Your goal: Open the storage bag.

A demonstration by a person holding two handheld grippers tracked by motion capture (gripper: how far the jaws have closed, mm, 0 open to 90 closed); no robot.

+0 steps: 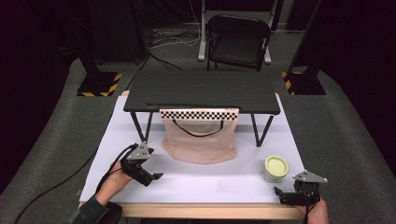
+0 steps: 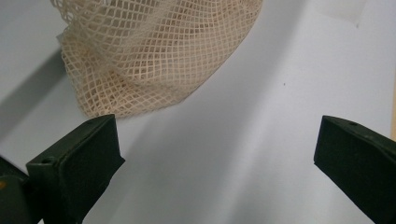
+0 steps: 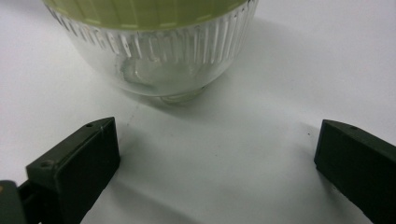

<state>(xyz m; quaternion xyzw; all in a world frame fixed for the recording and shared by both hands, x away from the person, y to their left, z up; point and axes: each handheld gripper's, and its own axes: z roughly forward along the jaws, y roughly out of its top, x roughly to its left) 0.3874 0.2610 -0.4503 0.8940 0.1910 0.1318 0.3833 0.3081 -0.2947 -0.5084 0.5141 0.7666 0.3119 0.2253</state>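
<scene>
A beige mesh bag (image 1: pixel 200 139) with a black handle hangs from the front edge of a small black folding table (image 1: pixel 201 90) and rests on the white sheet (image 1: pixel 196 179). A clear ribbed jar with a pale green lid (image 1: pixel 275 168) stands at the right. My left gripper (image 1: pixel 155 177) sits open just left of the bag; its view shows the bag's netting (image 2: pixel 154 51) ahead between wide jaws. My right gripper (image 1: pixel 277 192) is open near the front edge, a little short of the jar (image 3: pixel 154 51), with nothing between its fingers.
The black folding table stands on thin legs (image 1: pixel 259 130) over the back of the sheet. A wooden table edge (image 1: pixel 205 211) runs along the front. A black folding chair (image 1: pixel 238 39) and stand bases (image 1: pixel 99 84) are on the floor behind.
</scene>
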